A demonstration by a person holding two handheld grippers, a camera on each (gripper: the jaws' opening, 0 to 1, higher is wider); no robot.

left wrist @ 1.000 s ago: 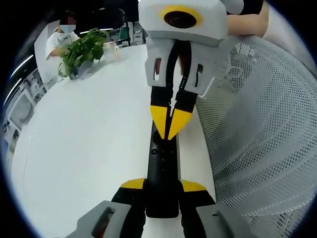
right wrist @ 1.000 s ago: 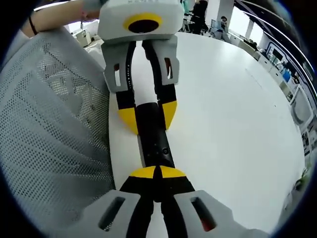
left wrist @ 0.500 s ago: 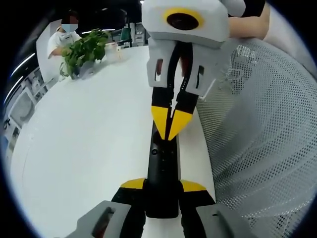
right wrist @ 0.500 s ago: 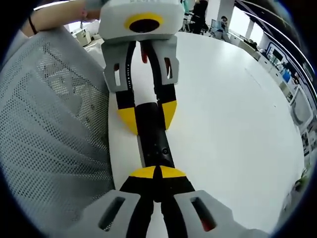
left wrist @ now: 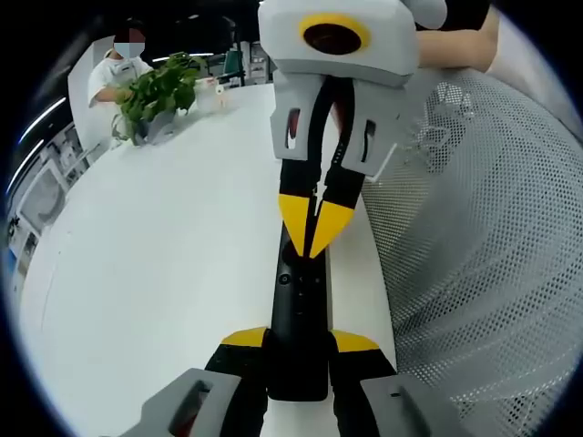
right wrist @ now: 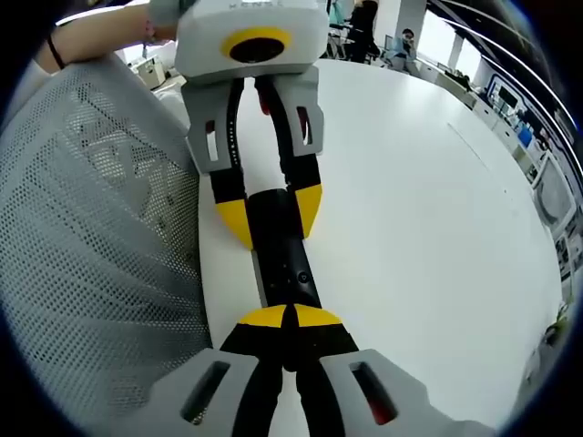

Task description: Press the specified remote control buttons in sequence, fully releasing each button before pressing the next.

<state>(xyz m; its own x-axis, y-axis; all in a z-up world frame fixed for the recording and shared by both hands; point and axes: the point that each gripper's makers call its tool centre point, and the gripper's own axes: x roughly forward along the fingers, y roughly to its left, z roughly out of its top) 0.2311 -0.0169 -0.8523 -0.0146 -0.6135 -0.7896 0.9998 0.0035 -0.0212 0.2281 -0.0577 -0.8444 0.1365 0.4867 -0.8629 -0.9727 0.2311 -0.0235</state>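
At ten o'clock in the left gripper view a leafy potted plant (left wrist: 155,96) stands at the far edge of the smooth white surface (left wrist: 155,273), while the right gripper view has white perforated mesh (right wrist: 86,255) at nine o'clock. The slim matte-black remote control (left wrist: 299,309) lies flat near the surface's edge, clamped at one end between the left hand-held gripper (left wrist: 299,339) yellow-tipped jaws. The right hand-held gripper (right wrist: 289,316), jaws pinched together, rests its tips on the remote's other end.
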